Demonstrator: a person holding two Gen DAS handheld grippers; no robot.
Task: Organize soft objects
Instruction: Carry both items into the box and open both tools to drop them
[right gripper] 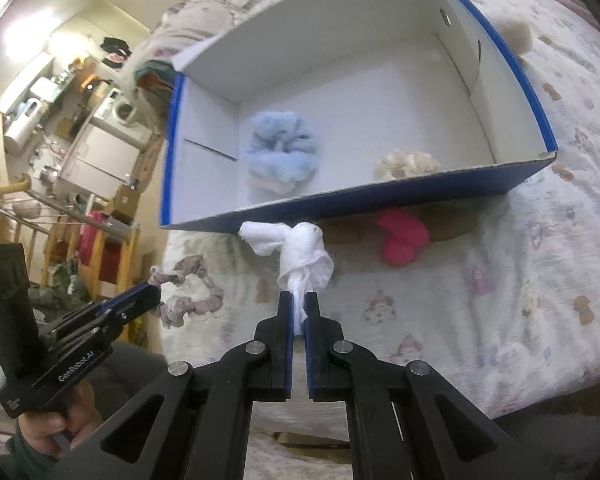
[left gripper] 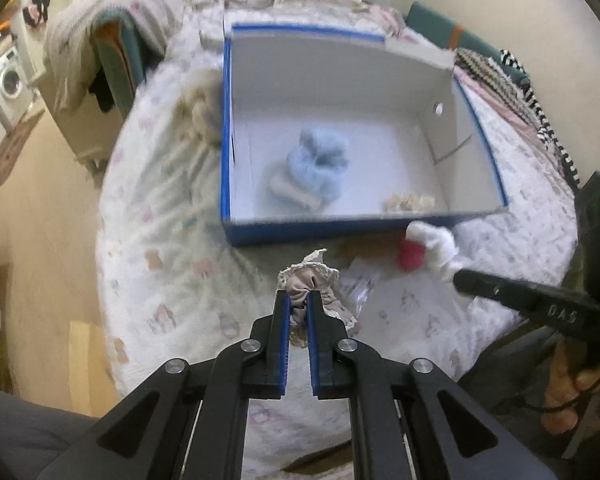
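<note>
Both grippers hung just short of the blue box's (right gripper: 340,206) near wall, the left gripper (left gripper: 299,300) clenched on a lace-trimmed scrunchie (left gripper: 309,280) and the right gripper (right gripper: 299,300) on a white scrunchie (right gripper: 300,256), apparently for dropping inside.

My matt black plastic left gripper (left gripper: 298,300) pinches a ruched cloth scrunchie (left gripper: 306,284); the cardboard box (left gripper: 340,228) holds a fluffy blue scrunchie (left gripper: 316,160) on the soft printed bedspread (left gripper: 172,260).
</note>
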